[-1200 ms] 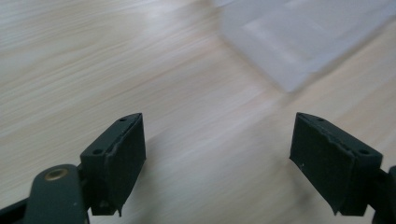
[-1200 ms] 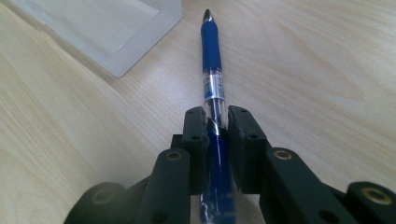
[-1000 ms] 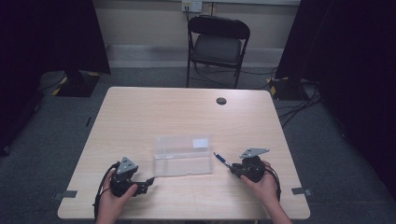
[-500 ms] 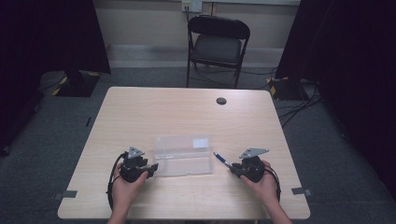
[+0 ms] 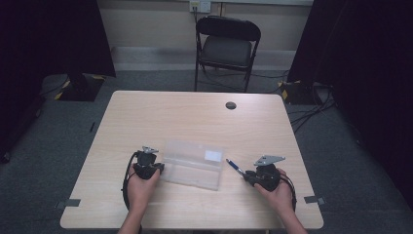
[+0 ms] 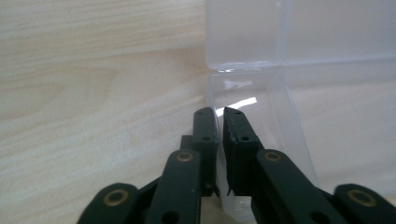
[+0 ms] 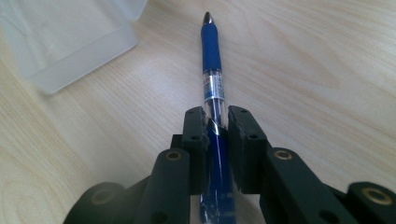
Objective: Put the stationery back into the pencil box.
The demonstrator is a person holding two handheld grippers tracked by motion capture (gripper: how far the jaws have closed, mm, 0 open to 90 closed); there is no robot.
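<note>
The left tool (image 6: 220, 122) has just been closing and now pinches the near end wall of the open clear case (image 5: 192, 164) on the desk (image 5: 160, 117); it should hold that steady while the right tool (image 7: 215, 122), clamped on the blue pen (image 7: 212, 70) just beside it, lays the pen inside the case, which looks empty

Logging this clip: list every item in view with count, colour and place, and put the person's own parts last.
Table: one, light wood, centre.
Case: one, clear plastic, open, near edge, between the grippers.
Pen: one, blue, right of the case.
Grommet: one, black, far right of tabletop.
Folding chair: one, black, behind the table.
Left gripper: black, jaws just closed on the case's wall.
Right gripper: black, shut on the pen.
Hands: two, at the near edge.
</note>
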